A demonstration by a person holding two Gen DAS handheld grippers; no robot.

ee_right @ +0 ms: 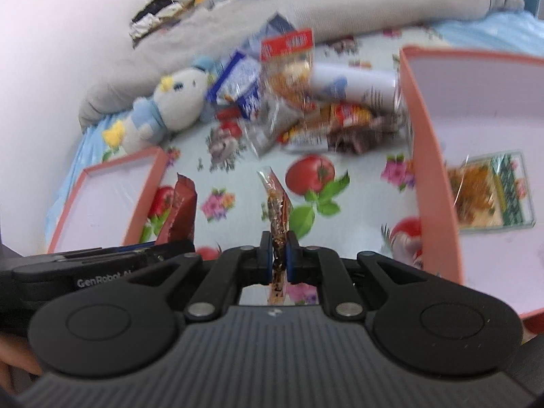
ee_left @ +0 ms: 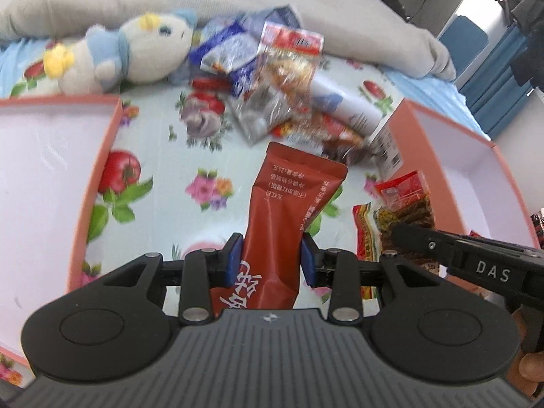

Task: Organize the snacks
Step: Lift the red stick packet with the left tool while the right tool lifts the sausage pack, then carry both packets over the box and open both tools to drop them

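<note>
Meanwhile, the left gripper (ee_left: 272,260) clamps a red sachet (ee_left: 285,210), the right gripper (ee_right: 279,255) pinches a thin clear packet (ee_right: 278,210); each should clear its pink box's (ee_right: 431,156) wall before release, snack pile (ee_right: 306,108) beyond.

Both wrist views look steeply down, near; both share the snack pile (ee_left: 272,78).

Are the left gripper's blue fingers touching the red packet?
Touching. In the left wrist view, both blue fingers of the left gripper press against the sides of the red packet.
</note>
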